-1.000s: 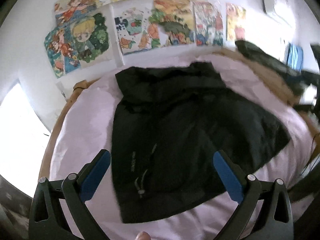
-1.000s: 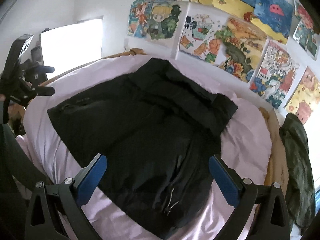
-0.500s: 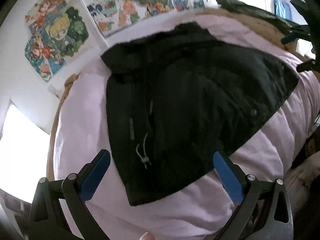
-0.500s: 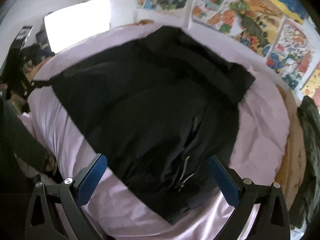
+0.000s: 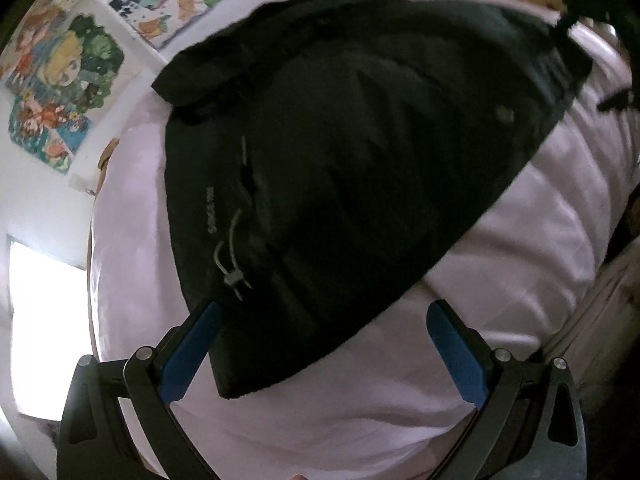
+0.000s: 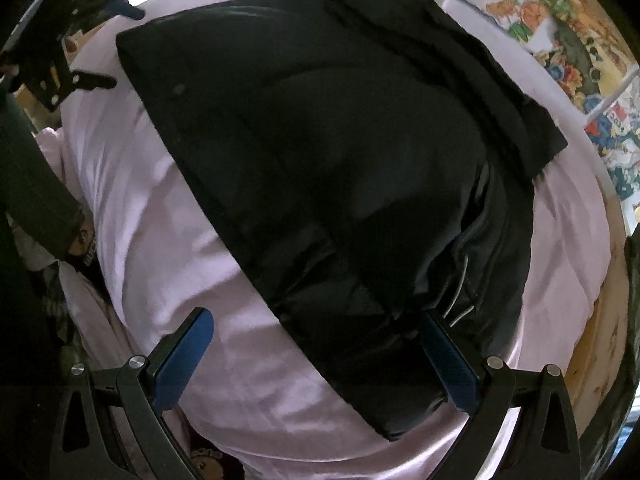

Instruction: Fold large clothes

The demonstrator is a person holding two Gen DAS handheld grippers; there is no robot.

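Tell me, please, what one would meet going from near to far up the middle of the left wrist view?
Left gripper with blue-padded open fingers → bare pale pink bedsheet → black jacket lying spread on the bed, with its grey drawcord → white wall with colourful cartoon posters.

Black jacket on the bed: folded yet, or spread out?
Partly folded: the black jacket lies flat on the pink sheet, one side doubled diagonally across its front.

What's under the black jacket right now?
The black jacket lies spread on a pale pink sheet, which shows on all sides of it. Whatever lies directly beneath the jacket is covered. Both grippers hang above with jaws open, holding nothing.
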